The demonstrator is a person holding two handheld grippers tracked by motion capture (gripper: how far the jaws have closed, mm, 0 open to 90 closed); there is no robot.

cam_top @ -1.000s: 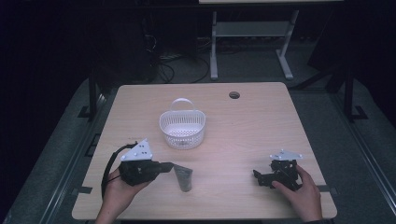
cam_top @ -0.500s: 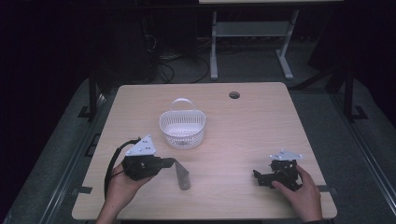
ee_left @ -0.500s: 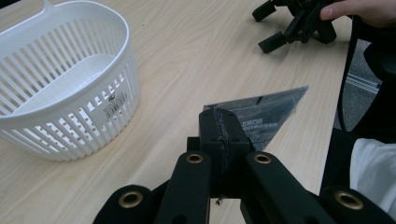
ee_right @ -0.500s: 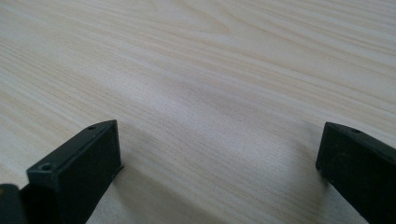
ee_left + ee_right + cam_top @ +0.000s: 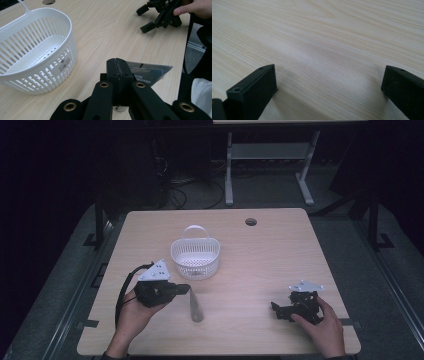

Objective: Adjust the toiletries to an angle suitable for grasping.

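My left gripper (image 5: 184, 289) is shut on one end of a flat dark grey packet (image 5: 196, 306), just in front of a white slotted basket (image 5: 195, 255). The packet's free end hangs toward the table's near edge. In the left gripper view the jaws (image 5: 117, 62) are pressed together on the packet (image 5: 150, 72), and the empty basket (image 5: 50, 65) stands close on the left. My right gripper (image 5: 278, 310) rests on the table at the front right, open, with bare wood between its jaws (image 5: 329, 82). It also appears far off in the left gripper view (image 5: 157, 15).
The light wooden table (image 5: 280, 260) has a round cable hole (image 5: 251, 222) at its back right. The basket's handle (image 5: 194, 230) points toward the far edge. Beyond the table lie a dark floor, cables and a white desk frame (image 5: 229, 165).
My left gripper has shifted slightly away from the near edge, toward the basket, carrying the packet with it. The right gripper has stayed where it was.
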